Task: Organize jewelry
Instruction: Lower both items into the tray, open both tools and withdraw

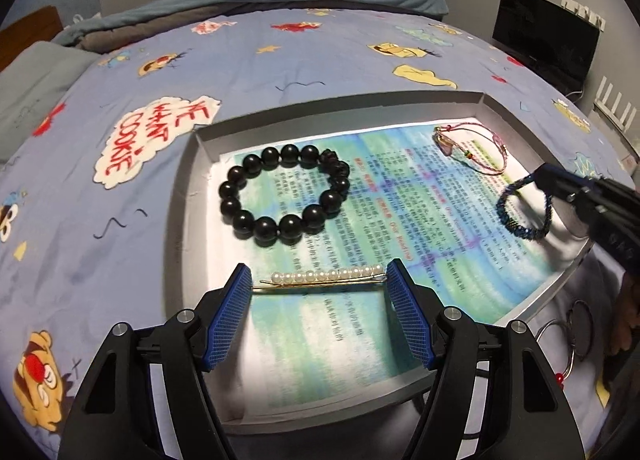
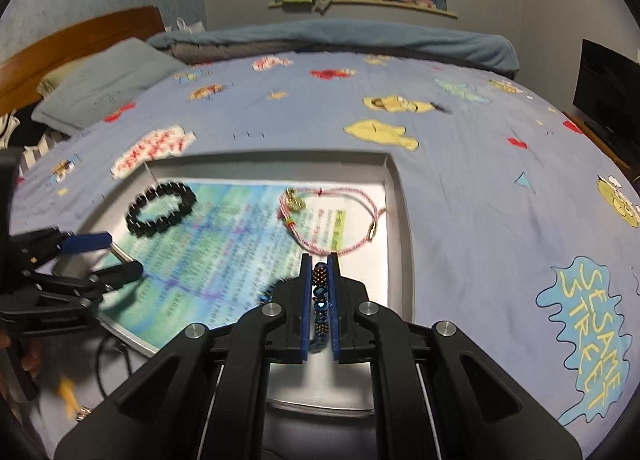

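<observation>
Pearl hairpin (image 1: 322, 278) clamped end to end between the 2 spread left gripper (image 1: 319, 280) pads, blue beaded bracelet (image 2: 320, 292) pinched in the near-closed right gripper (image 2: 320, 264), over the tray (image 1: 192, 195).

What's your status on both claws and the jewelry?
Left claw spans pearl hairpin end to end. Right claw shut on blue bracelet over tray. Black bracelet, pink cord bracelet in tray; nothing blocking.
</observation>
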`<state>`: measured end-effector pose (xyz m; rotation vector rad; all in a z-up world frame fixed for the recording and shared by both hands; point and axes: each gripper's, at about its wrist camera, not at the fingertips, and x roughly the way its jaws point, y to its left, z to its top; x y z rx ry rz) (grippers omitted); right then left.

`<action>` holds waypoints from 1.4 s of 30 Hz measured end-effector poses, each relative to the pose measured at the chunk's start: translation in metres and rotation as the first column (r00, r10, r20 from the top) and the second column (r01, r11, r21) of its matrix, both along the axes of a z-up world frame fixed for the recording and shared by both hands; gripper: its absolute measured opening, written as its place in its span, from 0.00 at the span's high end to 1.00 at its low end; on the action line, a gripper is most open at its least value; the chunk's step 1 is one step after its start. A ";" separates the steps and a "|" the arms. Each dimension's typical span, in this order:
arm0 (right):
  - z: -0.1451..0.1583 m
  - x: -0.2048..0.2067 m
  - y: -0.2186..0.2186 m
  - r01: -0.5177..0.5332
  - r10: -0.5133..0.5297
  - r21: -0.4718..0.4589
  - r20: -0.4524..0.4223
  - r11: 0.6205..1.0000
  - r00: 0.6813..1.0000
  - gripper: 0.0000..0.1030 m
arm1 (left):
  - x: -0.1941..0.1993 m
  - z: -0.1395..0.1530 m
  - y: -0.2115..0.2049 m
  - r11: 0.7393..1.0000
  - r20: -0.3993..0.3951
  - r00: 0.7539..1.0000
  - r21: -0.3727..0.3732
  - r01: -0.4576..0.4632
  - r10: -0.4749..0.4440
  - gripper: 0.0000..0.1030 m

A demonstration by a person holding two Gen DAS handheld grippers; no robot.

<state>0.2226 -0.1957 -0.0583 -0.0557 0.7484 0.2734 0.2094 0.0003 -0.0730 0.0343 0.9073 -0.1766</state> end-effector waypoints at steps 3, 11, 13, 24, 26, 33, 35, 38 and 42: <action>-0.006 0.004 0.003 0.001 -0.001 -0.021 -0.023 1.000 1.000 0.93 | 0.001 -0.002 0.000 1.000 -0.010 1.000 -0.008 0.003 -0.003 0.31; -0.011 0.005 0.005 0.003 -0.005 -0.057 -0.029 0.998 1.000 0.93 | 0.001 -0.004 -0.002 1.000 -0.014 1.000 -0.003 0.009 -0.009 0.31; -0.011 0.005 0.006 0.002 -0.004 -0.061 -0.030 0.998 1.000 0.93 | 0.001 -0.004 -0.002 1.000 -0.014 1.000 -0.001 0.010 -0.010 0.30; -0.008 0.002 0.005 -0.011 0.010 -0.041 -0.029 0.999 1.000 0.87 | -0.001 0.000 -0.001 1.000 0.007 1.000 0.001 0.000 0.000 0.26; -0.005 0.000 0.005 -0.018 0.017 -0.030 -0.021 0.999 1.000 0.79 | -0.005 0.004 -0.003 1.000 0.021 1.000 -0.003 0.007 -0.007 0.25; 0.007 -0.009 0.002 -0.017 0.017 0.007 0.017 1.000 1.000 0.70 | -0.016 0.018 -0.007 1.000 0.076 0.997 0.025 0.005 -0.007 0.19; 0.010 -0.011 0.000 -0.017 0.016 0.012 0.023 1.000 1.000 0.64 | -0.018 0.020 -0.007 1.000 0.085 0.996 0.022 -0.001 -0.001 0.17; 0.015 -0.015 -0.002 -0.012 0.011 0.022 0.034 1.000 0.999 0.54 | -0.023 0.024 -0.005 1.000 0.098 0.995 0.021 -0.013 0.011 0.15; 0.021 -0.021 -0.006 -0.005 0.003 0.040 0.046 0.999 0.999 0.41 | -0.031 0.028 -0.005 0.999 0.118 0.993 0.031 -0.027 0.023 0.11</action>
